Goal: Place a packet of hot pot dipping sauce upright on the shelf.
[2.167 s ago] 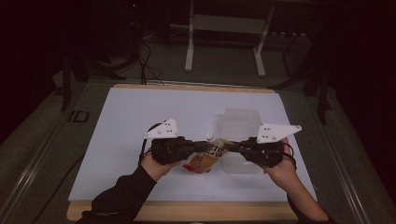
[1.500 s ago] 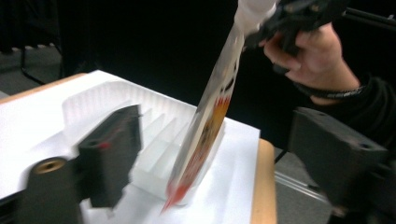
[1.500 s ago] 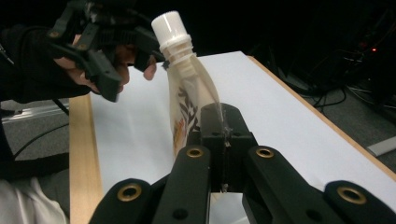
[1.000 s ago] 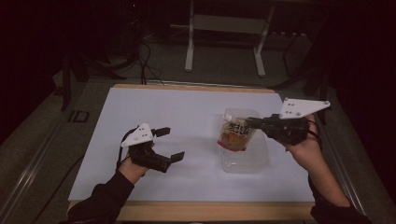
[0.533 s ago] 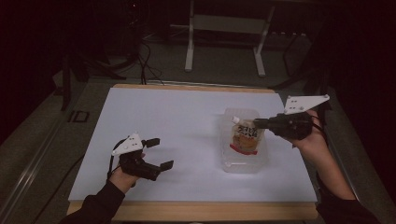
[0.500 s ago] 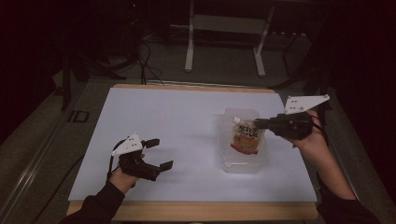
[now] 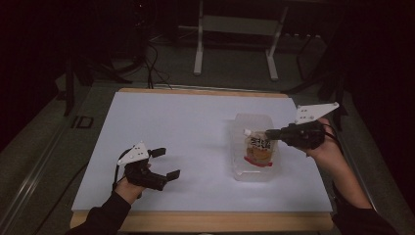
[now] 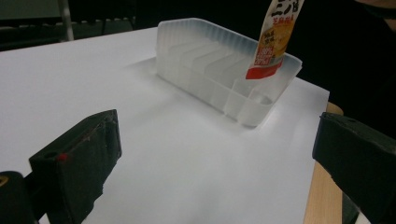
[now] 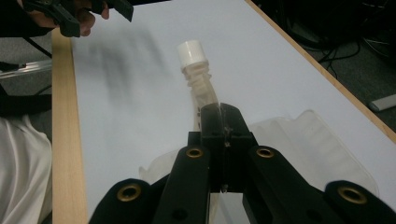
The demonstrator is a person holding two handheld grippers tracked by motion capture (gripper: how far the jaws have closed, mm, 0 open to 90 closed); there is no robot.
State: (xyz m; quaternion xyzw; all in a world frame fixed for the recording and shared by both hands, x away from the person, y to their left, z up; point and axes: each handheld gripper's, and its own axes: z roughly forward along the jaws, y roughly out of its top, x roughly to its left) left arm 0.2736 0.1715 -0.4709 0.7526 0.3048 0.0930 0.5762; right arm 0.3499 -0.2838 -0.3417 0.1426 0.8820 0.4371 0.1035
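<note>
- Right gripper view: right gripper [image 9: 219, 112] jaws clamped on spouted pouch [image 9: 198, 74], cap just beyond their tips, clear rack [image 9: 322, 140] beneath
- Left gripper [image 7: 164, 164] jaws wide apart, nothing between them

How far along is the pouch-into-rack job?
Done: the pouch is up off the table, hanging over the clear rack. In hand: the right gripper is shut on its top edge near the white cap. The left gripper is open, empty. Left: lower the pouch into a slot and release.
</note>
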